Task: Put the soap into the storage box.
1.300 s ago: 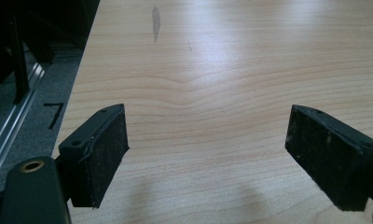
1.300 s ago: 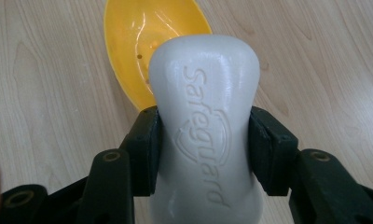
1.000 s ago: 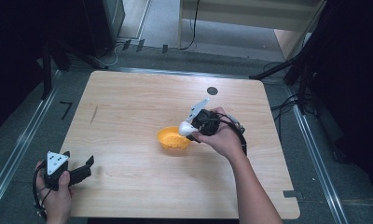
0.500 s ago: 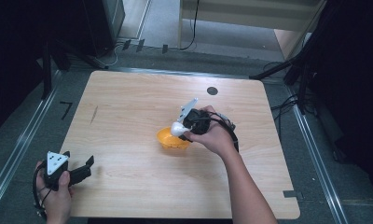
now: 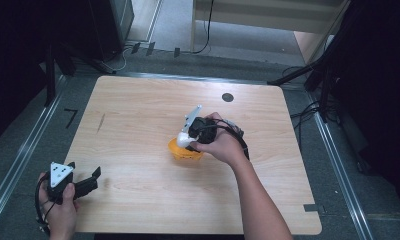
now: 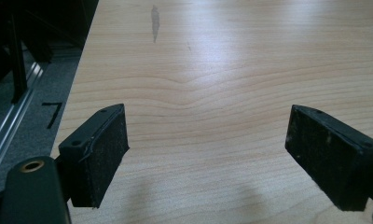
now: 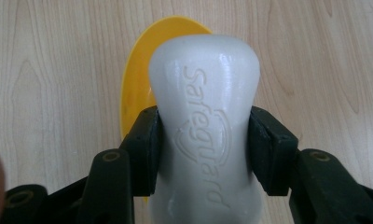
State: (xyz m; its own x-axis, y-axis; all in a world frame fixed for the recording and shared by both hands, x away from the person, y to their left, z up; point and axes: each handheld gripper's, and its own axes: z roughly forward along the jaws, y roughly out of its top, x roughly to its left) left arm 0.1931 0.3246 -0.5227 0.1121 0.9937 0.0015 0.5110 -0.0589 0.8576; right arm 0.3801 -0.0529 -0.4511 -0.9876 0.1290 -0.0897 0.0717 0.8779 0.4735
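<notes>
R gripper (image 7: 203,140) w/ clamped soap bar (image 7: 205,121) moved left over yellow dish (image 5: 180,150); L gripper (image 6: 208,154) wide.

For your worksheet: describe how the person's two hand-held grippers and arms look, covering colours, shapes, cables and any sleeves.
Both grippers are black. The left gripper carries a grey three-cornered plate on top, and its jaws end in flat, rectangular black pads with a rough, worn face. The right gripper has a pale plate too, and black cables loop from it. The forearms are bare, with no sleeves in view.
</notes>
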